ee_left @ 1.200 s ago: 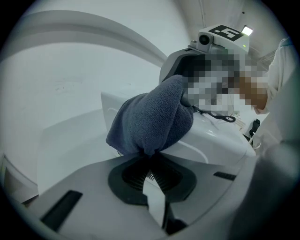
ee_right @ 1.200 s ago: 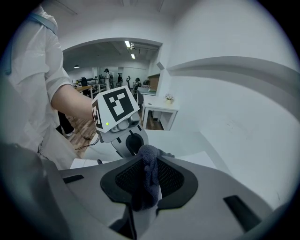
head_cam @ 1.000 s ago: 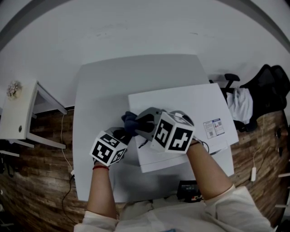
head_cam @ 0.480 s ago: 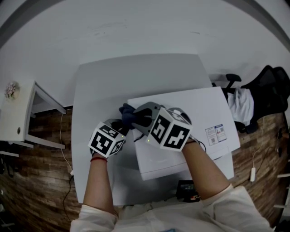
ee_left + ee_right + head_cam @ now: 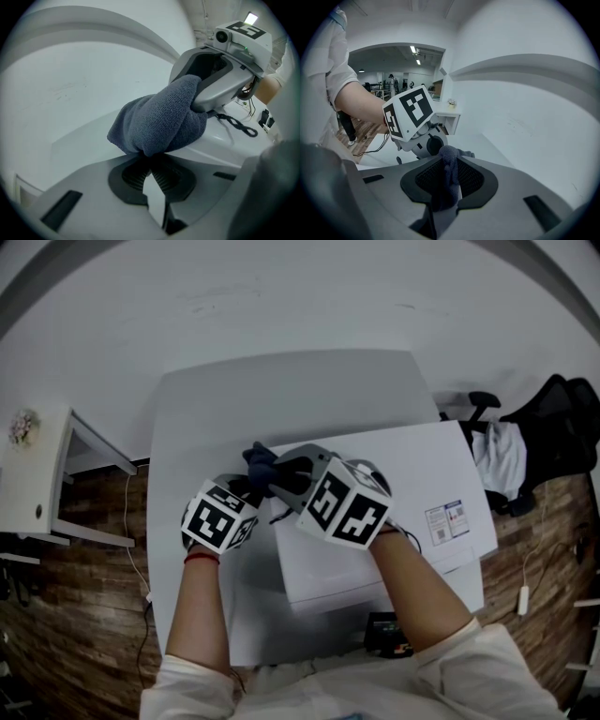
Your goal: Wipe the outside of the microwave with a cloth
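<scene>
- Both grippers have carried the cloth (image 5: pixel 261 463) a little further toward the far left corner of the microwave (image 5: pixel 412 465) since the earlier frame.
- Cloth: dark blue-grey and nubbly, bunched into a rounded wad. It hangs between the two grippers at that corner.
- Left gripper (image 5: pixel 251 486): jaws clenched tight on a lower fold of the cloth.
- Right gripper (image 5: pixel 277 480): jaws clamped on a twisted strand of the same cloth, pinched between its pads.
- Microwave: a plain white box on the right part of the white table (image 5: pixel 281 390), with a sticker (image 5: pixel 446 518) near its right edge.
- The grippers' bodies cover the corner, so the cloth probably touches the top there, but I cannot be sure.
- Around: a white side table (image 5: pixel 37 474) at left, a black office chair (image 5: pixel 553 418) at right, and a cable (image 5: pixel 131 549) on the wooden floor (image 5: pixel 75 634).
</scene>
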A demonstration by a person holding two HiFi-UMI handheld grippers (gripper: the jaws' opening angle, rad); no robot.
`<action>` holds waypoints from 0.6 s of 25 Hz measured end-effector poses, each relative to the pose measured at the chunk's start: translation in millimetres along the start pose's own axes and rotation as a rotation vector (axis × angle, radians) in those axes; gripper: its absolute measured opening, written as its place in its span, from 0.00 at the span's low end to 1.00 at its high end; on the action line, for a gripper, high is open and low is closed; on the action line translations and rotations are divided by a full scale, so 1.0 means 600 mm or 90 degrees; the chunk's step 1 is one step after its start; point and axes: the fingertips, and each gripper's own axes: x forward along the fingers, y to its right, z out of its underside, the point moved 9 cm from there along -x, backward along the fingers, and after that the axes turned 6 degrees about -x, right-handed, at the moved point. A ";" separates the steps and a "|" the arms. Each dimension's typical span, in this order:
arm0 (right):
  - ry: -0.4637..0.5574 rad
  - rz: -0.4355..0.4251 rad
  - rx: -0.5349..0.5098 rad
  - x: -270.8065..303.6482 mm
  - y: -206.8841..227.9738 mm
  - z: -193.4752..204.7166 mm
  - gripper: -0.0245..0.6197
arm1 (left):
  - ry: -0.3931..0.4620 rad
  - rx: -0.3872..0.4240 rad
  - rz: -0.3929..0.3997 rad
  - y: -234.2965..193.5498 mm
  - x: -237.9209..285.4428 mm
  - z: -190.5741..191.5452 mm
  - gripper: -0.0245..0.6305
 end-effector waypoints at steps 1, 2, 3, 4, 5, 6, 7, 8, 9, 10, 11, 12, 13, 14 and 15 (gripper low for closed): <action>-0.001 -0.002 0.003 -0.001 -0.001 0.001 0.18 | -0.001 0.000 0.000 0.001 -0.001 0.000 0.06; -0.003 -0.005 0.008 -0.002 -0.003 0.002 0.18 | -0.002 -0.001 0.001 0.004 -0.003 0.001 0.06; -0.005 -0.011 0.015 -0.005 -0.005 0.004 0.18 | 0.000 -0.004 0.004 0.007 -0.006 0.003 0.06; -0.005 -0.018 0.023 -0.008 -0.009 0.005 0.18 | 0.002 -0.008 0.007 0.012 -0.009 0.005 0.06; -0.005 -0.026 0.028 -0.012 -0.013 0.007 0.18 | 0.006 -0.011 0.011 0.017 -0.013 0.008 0.06; -0.002 -0.035 0.031 -0.017 -0.018 0.008 0.18 | 0.010 -0.015 0.014 0.022 -0.017 0.012 0.06; 0.002 -0.046 0.034 -0.023 -0.023 0.009 0.18 | 0.013 -0.017 0.017 0.029 -0.022 0.015 0.06; 0.008 -0.056 0.037 -0.028 -0.030 0.011 0.18 | 0.016 -0.019 0.018 0.035 -0.026 0.019 0.06; 0.015 -0.066 0.041 -0.034 -0.037 0.013 0.18 | 0.020 -0.021 0.018 0.042 -0.031 0.023 0.06; 0.021 -0.074 0.043 -0.040 -0.044 0.015 0.18 | 0.023 -0.022 0.018 0.049 -0.035 0.027 0.06; 0.027 -0.082 0.043 -0.045 -0.052 0.016 0.18 | 0.026 -0.023 0.017 0.056 -0.040 0.032 0.06; 0.032 -0.089 0.041 -0.050 -0.059 0.018 0.18 | 0.028 -0.023 0.016 0.064 -0.045 0.036 0.06; 0.036 -0.096 0.038 -0.055 -0.067 0.019 0.18 | 0.030 -0.022 0.015 0.072 -0.049 0.041 0.06; 0.039 -0.102 0.035 -0.060 -0.075 0.021 0.18 | 0.031 -0.021 0.013 0.080 -0.053 0.046 0.06; 0.041 -0.108 0.032 -0.065 -0.083 0.022 0.18 | 0.031 -0.019 0.010 0.088 -0.057 0.051 0.06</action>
